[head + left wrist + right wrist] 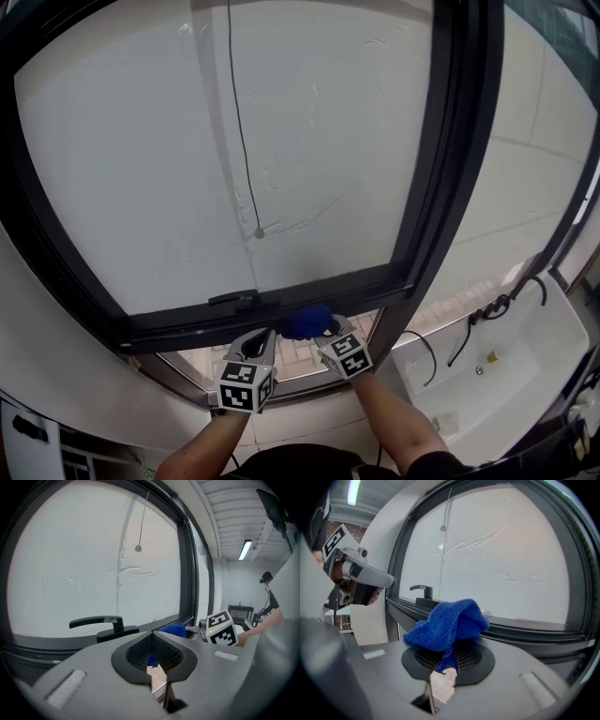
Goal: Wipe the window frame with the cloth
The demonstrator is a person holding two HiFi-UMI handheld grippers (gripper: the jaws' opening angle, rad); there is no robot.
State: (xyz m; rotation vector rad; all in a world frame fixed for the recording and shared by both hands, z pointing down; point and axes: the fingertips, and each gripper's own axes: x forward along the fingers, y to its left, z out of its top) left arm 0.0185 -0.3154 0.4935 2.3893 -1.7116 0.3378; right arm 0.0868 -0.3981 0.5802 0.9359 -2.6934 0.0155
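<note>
The blue cloth [307, 322] is bunched against the bottom rail of the dark window frame [178, 323]. My right gripper [330, 328] is shut on it. In the right gripper view the blue cloth [447, 623] bulges over the jaw tips of my right gripper [450, 643], just before the frame rail [525, 630]. My left gripper [265, 336] hovers just left of the cloth, below the window handle [234, 299]. In its own view the left gripper [151, 637] has its pads meeting with nothing held. The cloth [173, 630] lies beyond to the right, and a blue scrap shows through the gap.
A black handle [96, 620] sits on the bottom rail. A pull cord [259, 232] hangs against the white pane. Pale tiles [300, 354] line the sill below. A white basin [525, 394] with black cables lies at the right. A person [269, 597] stands far off.
</note>
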